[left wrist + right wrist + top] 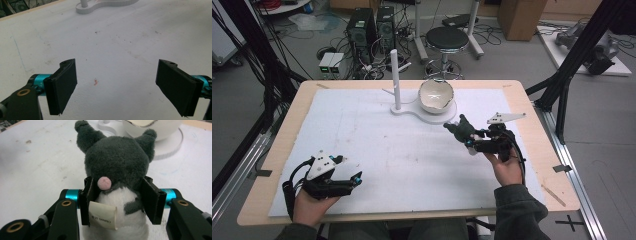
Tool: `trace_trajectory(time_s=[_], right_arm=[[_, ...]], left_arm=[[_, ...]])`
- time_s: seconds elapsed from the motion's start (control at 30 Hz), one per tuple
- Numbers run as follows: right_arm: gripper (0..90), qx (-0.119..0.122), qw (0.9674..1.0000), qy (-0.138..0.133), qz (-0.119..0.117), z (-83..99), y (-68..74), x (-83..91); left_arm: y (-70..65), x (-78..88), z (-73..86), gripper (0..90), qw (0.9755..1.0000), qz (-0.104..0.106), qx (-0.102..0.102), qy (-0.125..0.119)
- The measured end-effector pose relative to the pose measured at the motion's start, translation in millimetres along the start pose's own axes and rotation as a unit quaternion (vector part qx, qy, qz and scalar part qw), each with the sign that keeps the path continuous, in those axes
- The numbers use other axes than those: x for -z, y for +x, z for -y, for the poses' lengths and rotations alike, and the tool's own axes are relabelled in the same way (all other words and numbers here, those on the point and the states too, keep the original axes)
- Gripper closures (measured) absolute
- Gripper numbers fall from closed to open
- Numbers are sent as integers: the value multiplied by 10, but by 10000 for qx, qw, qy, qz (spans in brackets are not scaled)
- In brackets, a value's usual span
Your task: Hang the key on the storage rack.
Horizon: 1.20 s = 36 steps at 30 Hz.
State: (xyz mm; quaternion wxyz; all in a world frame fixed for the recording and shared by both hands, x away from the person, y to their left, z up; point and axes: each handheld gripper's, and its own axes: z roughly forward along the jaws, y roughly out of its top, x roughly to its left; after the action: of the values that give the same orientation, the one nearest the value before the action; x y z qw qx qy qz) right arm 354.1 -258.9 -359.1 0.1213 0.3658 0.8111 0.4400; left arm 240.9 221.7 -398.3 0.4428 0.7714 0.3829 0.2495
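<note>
Half the plush toy (117, 167) hidden between right tongs (118, 200).

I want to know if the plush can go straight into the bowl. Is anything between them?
Nothing visible. The right gripper holds the plush just short of the bowl; the white post stands off to the bowl's left.

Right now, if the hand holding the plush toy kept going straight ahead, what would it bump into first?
Probably the white bowl on its stand: the right gripper, shut on the grey plush toy, points straight at it. How far is unclear.
</note>
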Motion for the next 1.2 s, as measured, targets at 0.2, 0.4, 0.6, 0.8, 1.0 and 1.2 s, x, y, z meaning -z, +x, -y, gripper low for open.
trace_trajectory(time_s=[0.2,0.4,0.6,0.8,1.0,1.2], right_arm=[[502,99,9997,-95,-196,-138,52,13],[502,198,9992,-150,-316,-264,90,21],[502,239,9988,-167,-401,-343,119,20],[503,311,9983,-180,-455,-417,156,5],[503,304,9980,-207,-523,-477,186,-12],[503,366,9974,-235,-569,-534,199,-36]], left_arm=[[7,11,3,175,10000,-12,10,-24],[8,15,4,175,10000,3,33,-47],[13,20,5,175,10000,-17,16,-61],[10,24,5,175,10000,-18,37,-71],[18,29,5,175,10000,-13,16,-56],[19,32,5,175,10000,-28,19,-73]])
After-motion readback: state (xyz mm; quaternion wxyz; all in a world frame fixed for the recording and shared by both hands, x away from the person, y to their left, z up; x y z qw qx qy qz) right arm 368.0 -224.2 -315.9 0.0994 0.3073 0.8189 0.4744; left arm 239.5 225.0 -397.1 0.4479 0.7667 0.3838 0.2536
